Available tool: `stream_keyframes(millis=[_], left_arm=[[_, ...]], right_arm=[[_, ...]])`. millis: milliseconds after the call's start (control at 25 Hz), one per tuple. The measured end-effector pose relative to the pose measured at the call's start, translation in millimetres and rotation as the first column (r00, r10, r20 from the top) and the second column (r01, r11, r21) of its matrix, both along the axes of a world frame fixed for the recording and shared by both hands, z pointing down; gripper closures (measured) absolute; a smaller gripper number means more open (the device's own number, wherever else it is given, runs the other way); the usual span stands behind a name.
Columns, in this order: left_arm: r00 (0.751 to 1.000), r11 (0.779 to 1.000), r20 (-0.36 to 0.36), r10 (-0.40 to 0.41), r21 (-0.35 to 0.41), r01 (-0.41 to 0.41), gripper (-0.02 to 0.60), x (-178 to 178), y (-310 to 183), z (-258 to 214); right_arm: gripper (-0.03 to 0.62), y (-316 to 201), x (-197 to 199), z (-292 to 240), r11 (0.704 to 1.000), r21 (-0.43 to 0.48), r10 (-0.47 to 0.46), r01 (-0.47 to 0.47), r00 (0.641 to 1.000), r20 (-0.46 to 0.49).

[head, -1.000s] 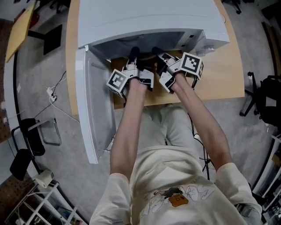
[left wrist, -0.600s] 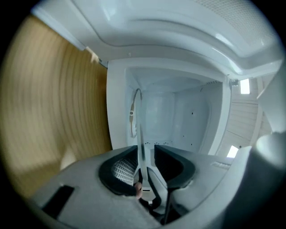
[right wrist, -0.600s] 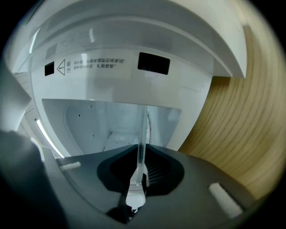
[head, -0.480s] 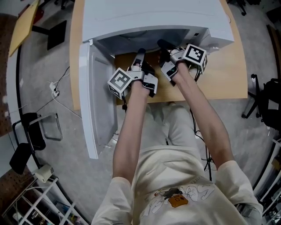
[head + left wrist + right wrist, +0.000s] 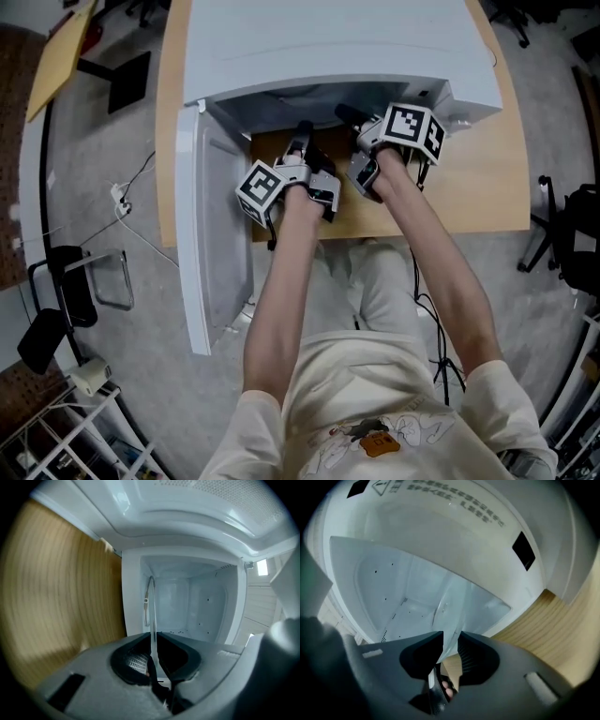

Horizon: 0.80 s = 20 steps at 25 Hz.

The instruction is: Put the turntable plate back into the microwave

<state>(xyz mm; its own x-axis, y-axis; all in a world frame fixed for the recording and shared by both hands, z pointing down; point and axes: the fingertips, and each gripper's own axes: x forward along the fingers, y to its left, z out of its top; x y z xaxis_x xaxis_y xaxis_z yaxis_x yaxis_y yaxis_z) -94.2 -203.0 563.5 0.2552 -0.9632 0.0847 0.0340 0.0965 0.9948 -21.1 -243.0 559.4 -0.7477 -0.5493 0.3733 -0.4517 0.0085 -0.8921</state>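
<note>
The glass turntable plate [image 5: 151, 606] stands on edge between both grippers at the mouth of the white microwave [image 5: 328, 47]. In the left gripper view its thin rim runs up from the jaws toward the empty white cavity [image 5: 197, 606]. My left gripper [image 5: 153, 641] is closing its jaws, and they pinch that rim. In the right gripper view the plate [image 5: 447, 616] slants up out of my right gripper [image 5: 450, 641], whose jaws are opening with the glass still filling the gap. From the head view, the left gripper [image 5: 302, 131] and the right gripper [image 5: 345, 114] reach side by side into the opening.
The microwave door [image 5: 211, 225] hangs open to the left of my arms. The microwave sits on a wooden table [image 5: 469, 178]. A black chair [image 5: 56, 300] and cables [image 5: 122, 202] are on the floor at the left, and another chair [image 5: 572, 234] is at the right.
Both hands have stayed at the microwave opening with the plate between them. The right gripper has tipped a little, so its marker cube faces up more.
</note>
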Motion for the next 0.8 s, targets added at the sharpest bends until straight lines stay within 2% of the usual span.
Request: stream_keyframes(millis=[80,240,400,480,560,800], left_arm=[[1.000,1.000,-0.007,-0.006,-0.020,0.006,0.546,1,7,6],[1.000,1.000,-0.010,-0.009,-0.017,0.009,0.549,-4,4,8],[1.000,1.000,-0.005,0.014,-0.019,-0.015,0.549,-1,5,5],[1.000,1.000,0.019,0.003,-0.018,-0.003,0.559,2,8,-2],[1.000,1.000,0.008,0.005,0.001,-0.005,0.563,11,11,-7],[0.999,0.999,0.025,0.030,0.040,-0.031,0.568,14,-5,-18]], right_arm=[[0.508,12,3,8,0.999,-0.035,-0.016,0.015,0.999,-0.032],[0.505,16,2,13,0.997,-0.076,-0.019,0.018,1.000,-0.009],[0.517,7,6,14,0.993,-0.111,0.039,-0.036,0.999,0.019],[0.519,0,5,12,0.992,-0.113,0.060,-0.057,0.998,0.022],[0.520,-1,6,12,0.990,-0.121,0.069,-0.065,0.997,0.028],[0.522,-4,-3,9,0.992,-0.115,0.049,-0.044,0.998,0.038]])
